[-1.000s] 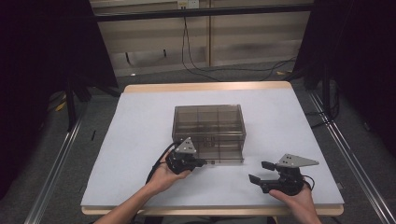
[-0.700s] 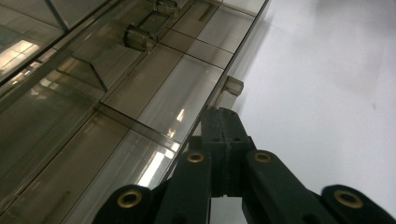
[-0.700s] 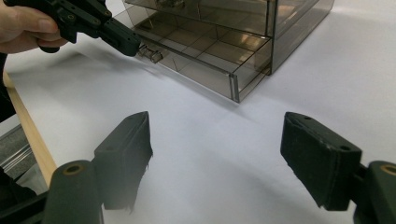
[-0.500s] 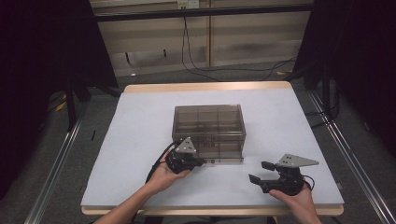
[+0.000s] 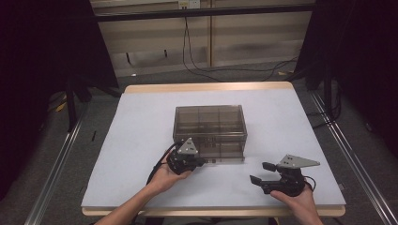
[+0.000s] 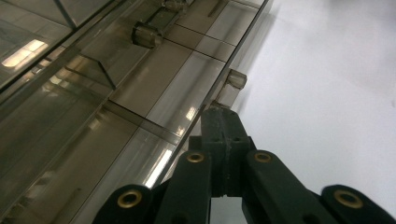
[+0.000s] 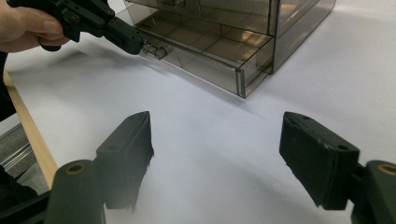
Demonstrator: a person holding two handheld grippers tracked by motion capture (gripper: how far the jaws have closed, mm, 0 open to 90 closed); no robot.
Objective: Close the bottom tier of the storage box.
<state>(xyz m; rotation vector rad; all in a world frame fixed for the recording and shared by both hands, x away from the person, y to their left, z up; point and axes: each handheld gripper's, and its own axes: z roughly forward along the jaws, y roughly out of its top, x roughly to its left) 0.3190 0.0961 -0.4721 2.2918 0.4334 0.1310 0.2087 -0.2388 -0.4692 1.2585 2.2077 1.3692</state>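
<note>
A white table top (image 5: 141, 140) is spread beneath the left gripper (image 5: 206, 161) and the right gripper (image 5: 259, 172). It is edged with a wooden strip (image 5: 206, 87) far ahead of them. Beyond that strip, black cables (image 5: 225, 70) are trailed over the grey floor (image 5: 155, 77) before a pale panelled wall (image 5: 253, 42). One metal rail (image 5: 56, 164) is seen well out to the left of the left gripper, and another rail (image 5: 356, 159) to the right of the right gripper. Dark curtains (image 5: 42, 47) are hung at either side.
</note>
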